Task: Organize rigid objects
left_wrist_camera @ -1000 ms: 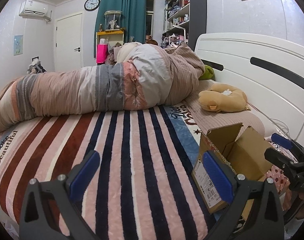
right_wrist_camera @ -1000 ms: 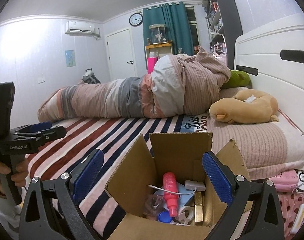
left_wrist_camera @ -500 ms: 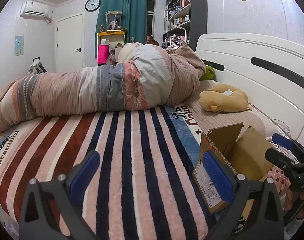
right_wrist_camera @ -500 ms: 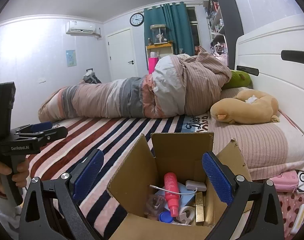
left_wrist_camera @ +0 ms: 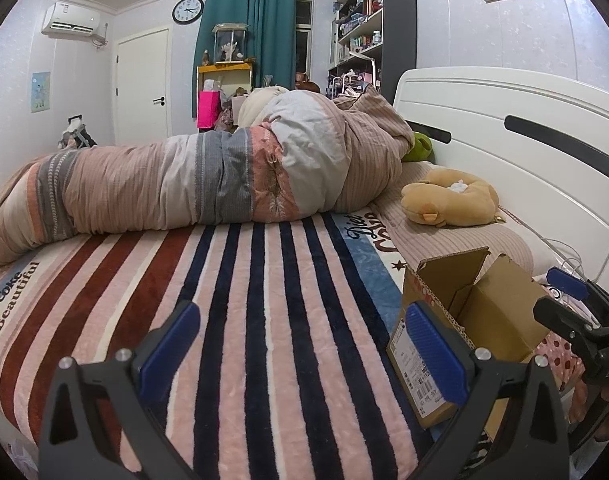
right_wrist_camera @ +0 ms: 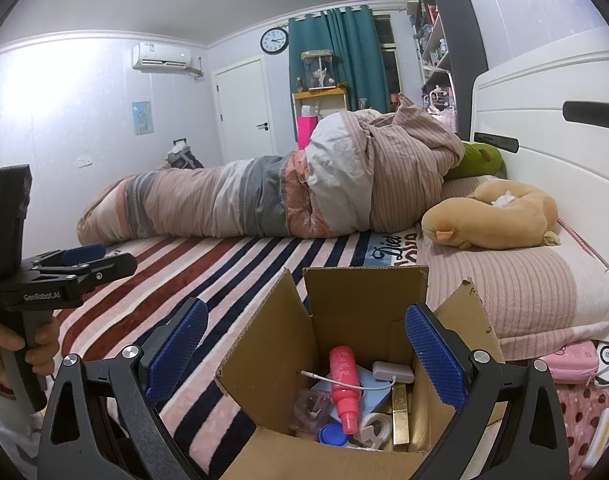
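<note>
A brown cardboard box (right_wrist_camera: 344, 360) is set on the bed with its four flaps standing open, directly beneath the right gripper (right_wrist_camera: 304, 350), whose blue-padded jaws are spread wide with nothing held between them. Inside the box a pink spray bottle (right_wrist_camera: 344, 380) is seen lying over a pale blue flat item, with a white charger block (right_wrist_camera: 392, 369) and its cable beside it, a gold bar-shaped case (right_wrist_camera: 400, 412), a roll of white tape (right_wrist_camera: 374, 426) and a blue cap (right_wrist_camera: 330, 434). A printed shipping label (left_wrist_camera: 418, 380) is carried on the box's outer side. The left gripper (left_wrist_camera: 302, 350) is held over the striped blanket (left_wrist_camera: 244, 320), to the left of the box, its jaws likewise spread and empty. Beyond both tools a tan plush toy (right_wrist_camera: 492, 218) is laid on the pillow, and a rolled duvet (left_wrist_camera: 208, 180) is stretched across the bed.
</note>
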`<control>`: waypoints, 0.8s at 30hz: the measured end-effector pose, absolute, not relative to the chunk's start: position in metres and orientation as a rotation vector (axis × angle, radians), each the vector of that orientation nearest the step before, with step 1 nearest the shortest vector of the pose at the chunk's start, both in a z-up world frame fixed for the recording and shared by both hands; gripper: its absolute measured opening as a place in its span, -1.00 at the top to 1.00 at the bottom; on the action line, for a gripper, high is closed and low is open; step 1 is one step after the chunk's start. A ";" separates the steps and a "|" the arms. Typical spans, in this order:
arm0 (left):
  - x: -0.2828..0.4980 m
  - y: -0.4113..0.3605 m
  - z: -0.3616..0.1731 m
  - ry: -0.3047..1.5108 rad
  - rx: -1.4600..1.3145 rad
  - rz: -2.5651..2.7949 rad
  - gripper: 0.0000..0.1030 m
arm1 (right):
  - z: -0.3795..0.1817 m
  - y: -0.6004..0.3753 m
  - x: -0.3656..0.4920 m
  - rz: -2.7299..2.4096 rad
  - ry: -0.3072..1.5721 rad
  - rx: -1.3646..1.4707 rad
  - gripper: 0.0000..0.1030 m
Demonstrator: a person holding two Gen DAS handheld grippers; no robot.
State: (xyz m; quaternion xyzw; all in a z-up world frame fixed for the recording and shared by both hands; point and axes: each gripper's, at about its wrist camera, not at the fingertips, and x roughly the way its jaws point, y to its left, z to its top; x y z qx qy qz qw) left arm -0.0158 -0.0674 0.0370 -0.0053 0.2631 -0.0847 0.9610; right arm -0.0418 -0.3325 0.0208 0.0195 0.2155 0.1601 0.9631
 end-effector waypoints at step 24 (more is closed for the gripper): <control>-0.016 -0.069 0.037 0.533 -0.007 -0.168 -0.98 | 0.021 -0.332 -0.042 0.325 0.436 0.043 -0.93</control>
